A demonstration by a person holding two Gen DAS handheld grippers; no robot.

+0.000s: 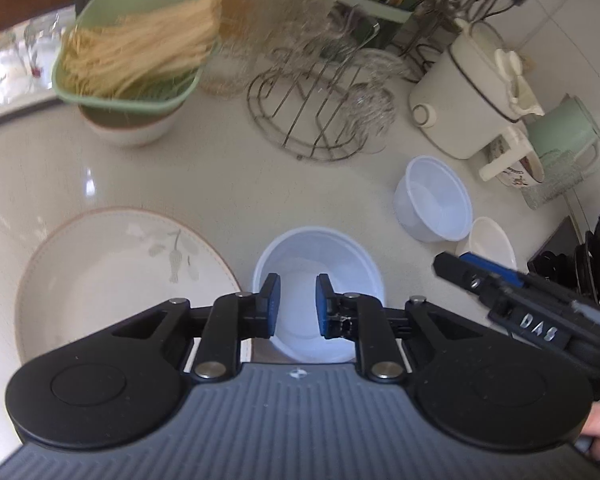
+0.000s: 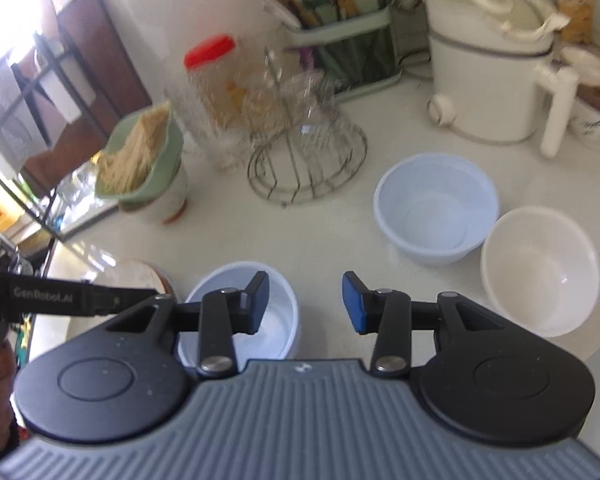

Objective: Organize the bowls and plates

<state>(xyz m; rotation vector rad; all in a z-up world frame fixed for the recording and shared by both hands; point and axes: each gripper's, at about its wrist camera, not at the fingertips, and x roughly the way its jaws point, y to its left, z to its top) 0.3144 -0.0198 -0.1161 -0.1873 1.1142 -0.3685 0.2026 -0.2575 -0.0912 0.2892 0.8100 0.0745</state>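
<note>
A pale plastic bowl [image 1: 320, 264] stands upright on the cream counter, right of a flowered plate [image 1: 112, 280]. My left gripper [image 1: 298, 304] hovers just above this bowl's near side, jaws a little apart with nothing between the pads. My right gripper [image 2: 305, 300] is open over bare counter, and the same bowl [image 2: 276, 320] lies under its left finger. It also shows in the left wrist view as the right gripper [image 1: 456, 262], just right of that bowl. Farther right sit a second plastic bowl [image 2: 436, 208] and a white ceramic bowl [image 2: 540, 268], side by side.
A green basket of dry noodles [image 1: 136, 52] rests on a bowl at the back left. A wire rack [image 1: 312, 108], a red-lidded jar [image 2: 216, 80], a utensil holder [image 2: 340, 48], a white cooker [image 2: 484, 72] and a green mug [image 1: 568, 132] crowd the back.
</note>
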